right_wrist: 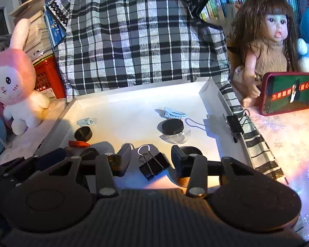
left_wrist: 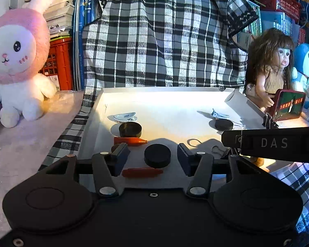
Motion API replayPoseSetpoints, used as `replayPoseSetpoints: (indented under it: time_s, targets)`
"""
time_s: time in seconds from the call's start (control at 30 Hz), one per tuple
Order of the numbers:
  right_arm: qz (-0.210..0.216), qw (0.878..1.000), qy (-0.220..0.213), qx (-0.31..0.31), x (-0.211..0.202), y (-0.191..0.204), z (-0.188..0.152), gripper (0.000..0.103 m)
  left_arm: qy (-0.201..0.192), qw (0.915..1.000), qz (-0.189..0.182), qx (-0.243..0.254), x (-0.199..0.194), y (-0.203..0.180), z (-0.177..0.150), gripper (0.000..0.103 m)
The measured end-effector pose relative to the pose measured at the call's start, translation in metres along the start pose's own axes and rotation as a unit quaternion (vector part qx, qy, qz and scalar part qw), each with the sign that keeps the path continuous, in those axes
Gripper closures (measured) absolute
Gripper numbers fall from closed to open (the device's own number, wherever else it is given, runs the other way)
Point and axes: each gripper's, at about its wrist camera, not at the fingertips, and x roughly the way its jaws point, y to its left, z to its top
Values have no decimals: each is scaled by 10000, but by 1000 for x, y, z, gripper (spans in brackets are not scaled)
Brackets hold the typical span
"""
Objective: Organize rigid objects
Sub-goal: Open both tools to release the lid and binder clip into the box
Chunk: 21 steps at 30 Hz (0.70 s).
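Observation:
In the left wrist view, a black disc lies on the white tray between the jaws of my left gripper, which is open with gaps on both sides. Two red crayon-like sticks lie beside the disc. In the right wrist view, a black binder clip lies between the jaws of my open right gripper, untouched. A black disc peeks out behind its right finger.
Farther back on the tray are two more black discs and two white hair clips. A binder clip grips the tray's right rim. A plush rabbit, doll, red tin and plaid bag surround it.

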Motion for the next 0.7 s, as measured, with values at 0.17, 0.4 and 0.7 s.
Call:
replayPoseSetpoints:
  time_s: [0.17,0.4,0.7]
  targets:
    - [-59,9999,-102,-29,-12,-1,0,38,-111,9999,16,5,-17,2,1,42]
    - [-128,9993,-315,-132,-35,-3,-2,27,-185,9998,38,-87,-40,9,3,28]
    - [-174,9983,-511,-228,-63,-6,-11,19,-160,9996,80,-199,-70,16,-5,19]
